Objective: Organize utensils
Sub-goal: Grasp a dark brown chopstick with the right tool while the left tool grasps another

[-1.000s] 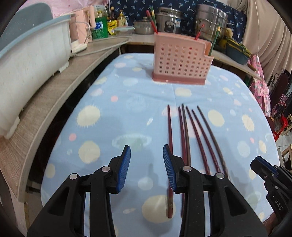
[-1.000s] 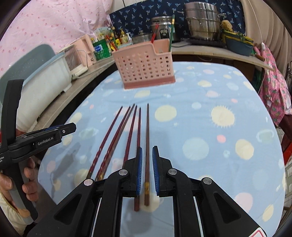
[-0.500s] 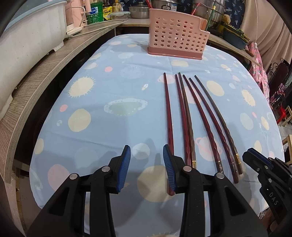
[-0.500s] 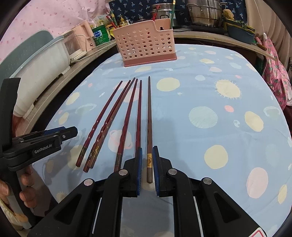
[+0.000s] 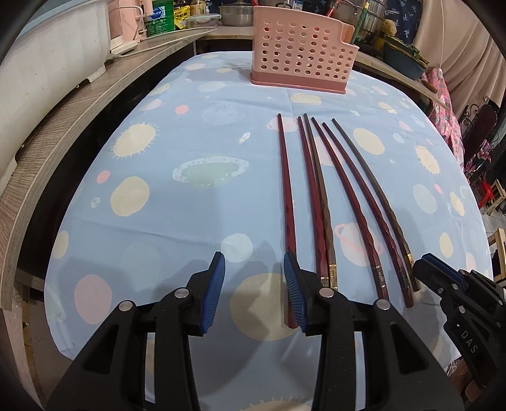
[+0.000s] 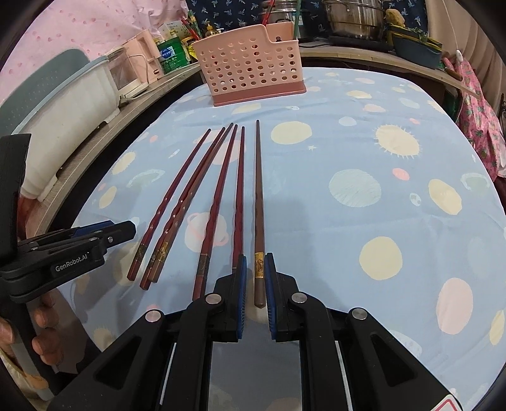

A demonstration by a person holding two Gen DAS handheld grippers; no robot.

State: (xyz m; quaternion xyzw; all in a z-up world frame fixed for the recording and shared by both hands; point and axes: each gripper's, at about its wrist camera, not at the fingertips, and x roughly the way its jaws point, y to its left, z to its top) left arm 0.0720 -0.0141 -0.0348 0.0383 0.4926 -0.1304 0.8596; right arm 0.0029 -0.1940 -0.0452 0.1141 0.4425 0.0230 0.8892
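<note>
Several dark red and brown chopsticks (image 5: pixel 316 189) lie side by side on the blue spotted tablecloth (image 5: pixel 189 221), tips toward a pink perforated caddy (image 5: pixel 300 53) at the far end. My left gripper (image 5: pixel 254 262) is open and empty, low over the cloth. Its right finger (image 5: pixel 292 291) covers the near end of the leftmost chopstick (image 5: pixel 286 189). My right gripper (image 6: pixel 255 262) stands only narrowly open astride the gold-banded near end of the brown chopstick (image 6: pixel 258 189), which lies on the cloth. A sliver of cloth shows beside the stick, so the pads are not pressing on it.
A wooden counter (image 5: pixel 63 132) runs along the left with a white tub (image 5: pixel 47 57), bottles and a pink appliance (image 6: pixel 139 63). Steel pots (image 6: pixel 357 15) stand behind the caddy (image 6: pixel 249 72). A hand (image 6: pixel 38 332) holds the left gripper (image 6: pixel 126 226). The right gripper (image 5: pixel 425 268) shows at the lower right.
Both grippers have come down toward the near ends of the chopsticks and tilted lower. Neither jaw gap has visibly changed. The chopsticks have not moved.
</note>
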